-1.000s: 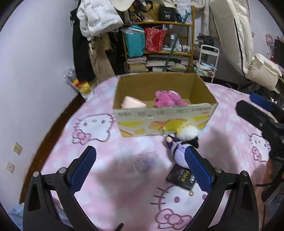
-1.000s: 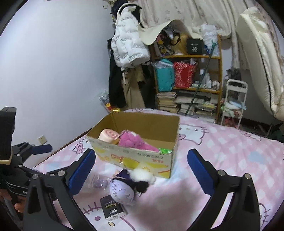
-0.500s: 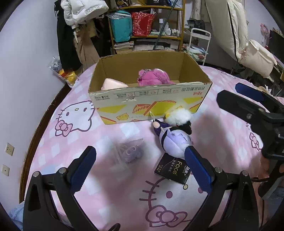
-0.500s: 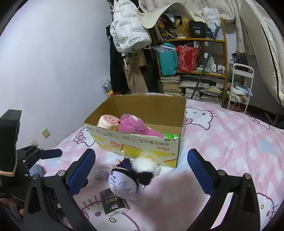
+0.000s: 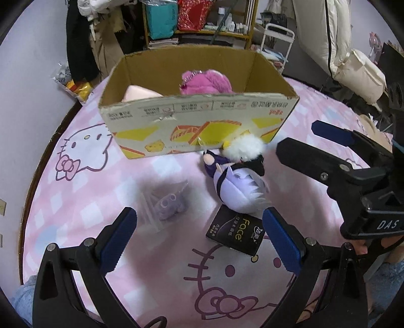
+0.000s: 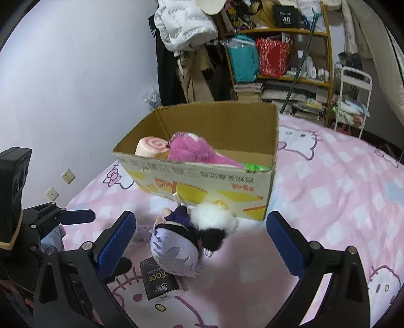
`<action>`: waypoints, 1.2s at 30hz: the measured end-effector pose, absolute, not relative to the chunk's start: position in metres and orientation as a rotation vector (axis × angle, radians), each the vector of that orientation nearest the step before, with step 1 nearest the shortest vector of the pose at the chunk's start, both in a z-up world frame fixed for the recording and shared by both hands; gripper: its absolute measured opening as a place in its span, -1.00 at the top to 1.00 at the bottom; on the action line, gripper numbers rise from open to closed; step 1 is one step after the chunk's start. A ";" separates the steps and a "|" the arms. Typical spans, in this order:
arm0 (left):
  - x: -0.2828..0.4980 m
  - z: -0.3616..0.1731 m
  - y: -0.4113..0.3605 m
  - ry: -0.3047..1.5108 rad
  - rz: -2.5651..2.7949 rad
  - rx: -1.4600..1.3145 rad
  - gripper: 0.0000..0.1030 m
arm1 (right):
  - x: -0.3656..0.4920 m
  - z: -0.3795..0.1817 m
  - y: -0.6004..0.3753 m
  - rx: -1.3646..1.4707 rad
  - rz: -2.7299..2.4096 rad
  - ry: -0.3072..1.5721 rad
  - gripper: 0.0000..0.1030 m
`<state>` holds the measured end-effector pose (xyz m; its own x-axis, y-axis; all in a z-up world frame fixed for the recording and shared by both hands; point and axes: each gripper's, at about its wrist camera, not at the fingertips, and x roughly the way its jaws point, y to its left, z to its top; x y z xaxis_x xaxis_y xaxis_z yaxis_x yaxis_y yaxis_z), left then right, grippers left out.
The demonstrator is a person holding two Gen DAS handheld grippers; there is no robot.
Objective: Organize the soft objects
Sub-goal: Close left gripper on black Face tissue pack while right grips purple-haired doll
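An open cardboard box [image 5: 202,111] [image 6: 202,176] stands on the pink bed. It holds a pink plush [image 5: 205,82] [image 6: 194,151] and a swirl-roll cushion [image 6: 151,146]. A purple doll with a white pompom [image 5: 237,181] [image 6: 184,239] lies on the bed just in front of the box. A small purple toy in a clear bag [image 5: 168,204] lies left of the doll. My left gripper [image 5: 199,239] is open and empty above the bed, near the bagged toy. My right gripper [image 6: 199,244] is open and empty, with the doll between its fingers in view.
A black "face" packet [image 5: 236,233] [image 6: 159,282] lies by the doll. A green item [image 6: 255,166] sits in the box's right corner. Shelves [image 6: 277,50], hanging coats [image 6: 186,22] and a white rack [image 6: 353,96] stand beyond the bed. The wall is at the left.
Both grippers have moved forward and lower toward the doll and the box, which now look larger. Both stay open. Nothing on the bed has moved.
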<state>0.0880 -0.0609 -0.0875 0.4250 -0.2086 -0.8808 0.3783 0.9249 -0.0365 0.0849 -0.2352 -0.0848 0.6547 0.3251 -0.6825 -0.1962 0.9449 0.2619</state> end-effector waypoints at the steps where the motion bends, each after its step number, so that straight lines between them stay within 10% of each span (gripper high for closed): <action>1: 0.088 -0.090 -0.063 1.079 -0.371 0.185 -0.91 | 0.086 -0.087 -0.235 0.175 0.302 0.815 -1.00; 36: 0.105 -0.150 -0.083 1.293 -0.443 0.237 -0.91 | 0.106 -0.151 -0.213 0.299 0.459 1.115 -0.44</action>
<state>0.1053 -0.0831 -0.1503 0.2063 -0.1836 -0.9611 0.4437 0.8930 -0.0754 0.1064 -0.2134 -0.1507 0.3619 0.4964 -0.7891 -0.2037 0.8681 0.4527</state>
